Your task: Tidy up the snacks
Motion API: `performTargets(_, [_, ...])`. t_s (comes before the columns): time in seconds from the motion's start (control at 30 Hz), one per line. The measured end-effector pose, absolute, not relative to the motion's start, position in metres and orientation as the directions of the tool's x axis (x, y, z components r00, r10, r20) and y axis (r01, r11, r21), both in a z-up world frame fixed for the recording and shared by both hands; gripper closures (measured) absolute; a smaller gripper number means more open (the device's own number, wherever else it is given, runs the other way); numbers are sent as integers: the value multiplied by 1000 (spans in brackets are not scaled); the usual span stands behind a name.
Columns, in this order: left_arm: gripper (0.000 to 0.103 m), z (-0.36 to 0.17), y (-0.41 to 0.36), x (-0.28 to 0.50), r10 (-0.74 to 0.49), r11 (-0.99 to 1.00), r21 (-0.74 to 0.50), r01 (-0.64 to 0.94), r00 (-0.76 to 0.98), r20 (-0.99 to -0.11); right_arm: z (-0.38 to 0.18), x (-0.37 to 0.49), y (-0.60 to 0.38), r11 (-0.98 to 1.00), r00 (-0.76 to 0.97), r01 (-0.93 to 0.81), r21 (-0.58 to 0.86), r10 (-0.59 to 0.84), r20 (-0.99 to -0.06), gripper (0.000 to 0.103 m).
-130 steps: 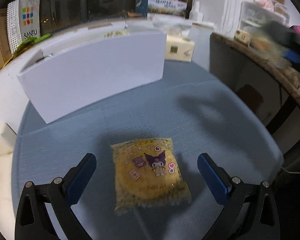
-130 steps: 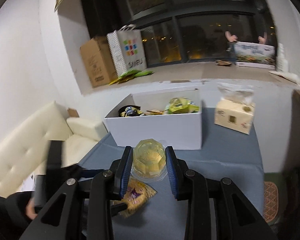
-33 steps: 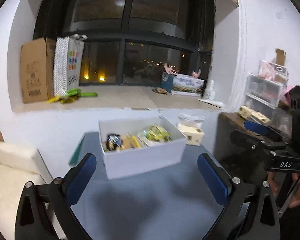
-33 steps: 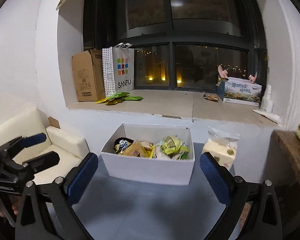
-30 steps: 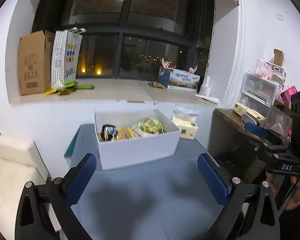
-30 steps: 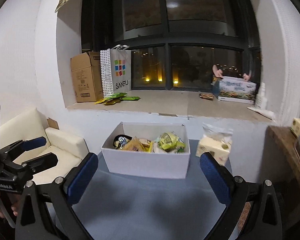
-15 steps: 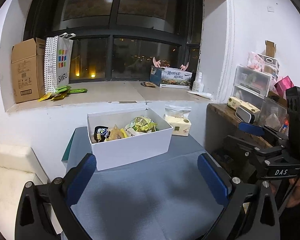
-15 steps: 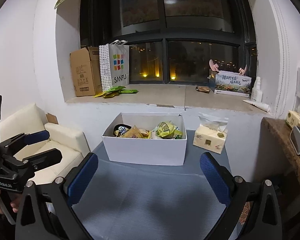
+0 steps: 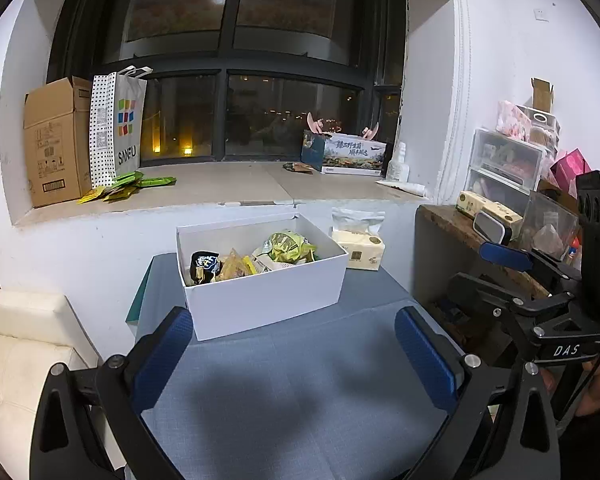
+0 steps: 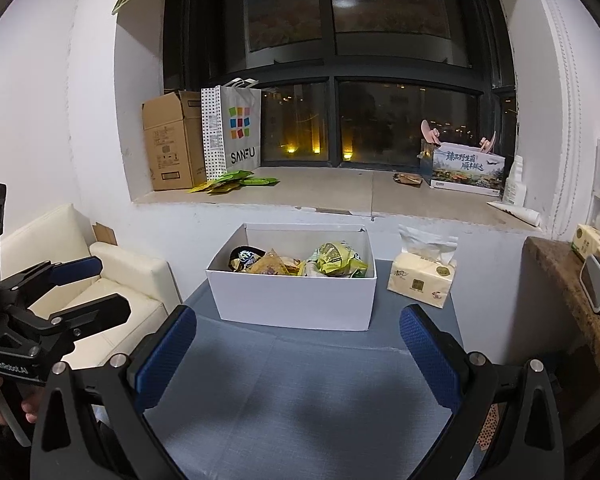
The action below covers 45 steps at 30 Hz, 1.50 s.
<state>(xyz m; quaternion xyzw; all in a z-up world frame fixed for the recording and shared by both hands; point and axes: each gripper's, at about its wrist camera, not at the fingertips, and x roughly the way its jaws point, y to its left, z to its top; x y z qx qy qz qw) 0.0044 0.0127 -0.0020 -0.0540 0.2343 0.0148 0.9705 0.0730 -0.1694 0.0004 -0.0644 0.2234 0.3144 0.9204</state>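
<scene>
Since 4.3 s ago, the snacks have been gathered into the white box, which is seen at the far end of the blue-grey surface, whose near part lies bare. Both claws are held back from it with jaws spread wide and nothing gripped: the left claw and the right claw. "DAS" is read on the right claw's body in the left view. A tissue pack is set just beside the box. On the windowsill a bag marked "SANFU" is stood beside a cardboard box.
</scene>
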Motion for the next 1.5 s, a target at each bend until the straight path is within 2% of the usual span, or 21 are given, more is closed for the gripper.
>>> performTargets(1.5, [0,-2,14,4,3,994,-93,-52,887,-462,-1,71,-167,790,695,-612,25,553,-459,0])
